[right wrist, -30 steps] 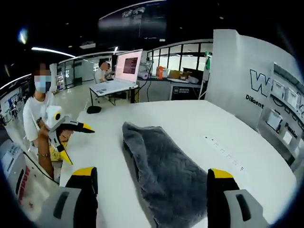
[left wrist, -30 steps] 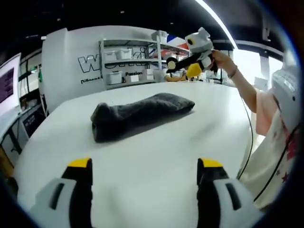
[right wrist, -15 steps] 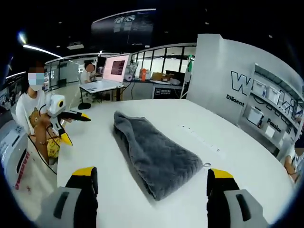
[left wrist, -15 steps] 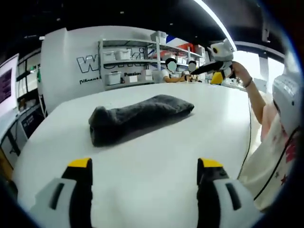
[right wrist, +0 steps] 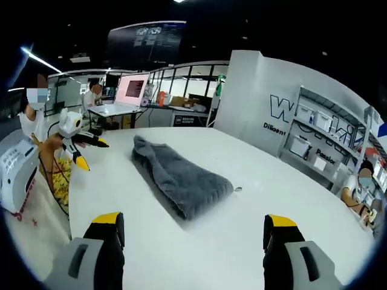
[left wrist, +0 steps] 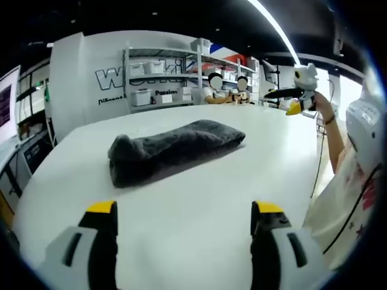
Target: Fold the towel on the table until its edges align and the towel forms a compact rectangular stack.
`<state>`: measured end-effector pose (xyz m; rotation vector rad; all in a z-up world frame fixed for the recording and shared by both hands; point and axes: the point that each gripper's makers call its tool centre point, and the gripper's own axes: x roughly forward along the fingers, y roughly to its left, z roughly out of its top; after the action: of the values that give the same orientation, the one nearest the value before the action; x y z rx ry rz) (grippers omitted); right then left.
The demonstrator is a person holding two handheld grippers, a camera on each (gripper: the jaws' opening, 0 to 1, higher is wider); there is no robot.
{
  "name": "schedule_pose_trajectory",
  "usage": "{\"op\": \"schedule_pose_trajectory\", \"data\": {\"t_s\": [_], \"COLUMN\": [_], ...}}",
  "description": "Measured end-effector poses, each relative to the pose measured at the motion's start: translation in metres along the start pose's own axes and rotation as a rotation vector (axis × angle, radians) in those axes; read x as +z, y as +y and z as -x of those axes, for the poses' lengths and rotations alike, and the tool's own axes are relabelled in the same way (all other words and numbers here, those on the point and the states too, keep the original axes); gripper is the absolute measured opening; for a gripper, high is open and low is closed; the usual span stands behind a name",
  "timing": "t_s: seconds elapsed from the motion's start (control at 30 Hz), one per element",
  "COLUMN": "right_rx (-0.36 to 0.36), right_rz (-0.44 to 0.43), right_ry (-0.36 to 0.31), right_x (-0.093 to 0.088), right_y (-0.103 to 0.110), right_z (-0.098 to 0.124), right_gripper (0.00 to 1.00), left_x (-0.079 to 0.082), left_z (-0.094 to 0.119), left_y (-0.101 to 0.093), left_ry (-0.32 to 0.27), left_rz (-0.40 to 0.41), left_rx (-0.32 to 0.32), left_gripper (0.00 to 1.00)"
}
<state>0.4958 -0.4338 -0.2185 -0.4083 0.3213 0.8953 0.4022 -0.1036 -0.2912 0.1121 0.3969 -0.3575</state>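
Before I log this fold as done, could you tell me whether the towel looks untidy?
Yes: the towel on the table is a lumpy roll, one end bunched and edges uneven, not a flat rectangular stack.

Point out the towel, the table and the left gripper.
towel (left wrist: 172, 148), left gripper view, middle of the grey folded bundle.
table (left wrist: 181, 211), left gripper view, bare white top.
left gripper (left wrist: 184, 208), left gripper view, midway between yellow fingertips.

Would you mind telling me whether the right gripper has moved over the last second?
Yes. In the left gripper view, the right gripper has swung rightward, from in front of the shelves toward the bright window.
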Motion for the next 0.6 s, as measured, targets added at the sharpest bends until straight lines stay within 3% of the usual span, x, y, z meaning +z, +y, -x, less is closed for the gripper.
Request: {"op": "schedule_pose_trajectory", "data": {"t_s": [0.2,0.27,0.33,0.4,0.5,0.6], "right_rx": [-0.033,-0.045,-0.052,-0.096,-0.100,-0.067], "right_rz": [-0.058,-0.065,0.005,0.000,-0.022,-0.068], "right_ry": [0.025,0.002,-0.017,-0.039,-0.042,-0.096], "right_x": [-0.032,-0.037,-0.041,-0.045,-0.053,-0.054], "right_y": [0.000,-0.002,-0.003,-0.008,-0.008,0.001], "right_z": [0.007,0.009,0.011,0.016,0.021,0.021], "right_gripper": [0.99,0.99,0.99,0.99,0.99,1.00], "left_x": [0.003,0.003,0.003,0.002,0.004,0.006], "left_z": [0.000,-0.001,-0.001,-0.002,-0.003,-0.003], "left_y": [0.000,0.000,-0.002,-0.002,-0.001,-0.001], "left_ry": [-0.005,0.001,0.006,0.012,0.008,0.000], "left_rz": [0.001,-0.006,-0.003,-0.003,0.003,0.006], "left_rx": [0.008,0.008,-0.002,-0.008,-0.004,0.000], "left_gripper": [0.95,0.95,0.94,0.94,0.94,0.94]}}
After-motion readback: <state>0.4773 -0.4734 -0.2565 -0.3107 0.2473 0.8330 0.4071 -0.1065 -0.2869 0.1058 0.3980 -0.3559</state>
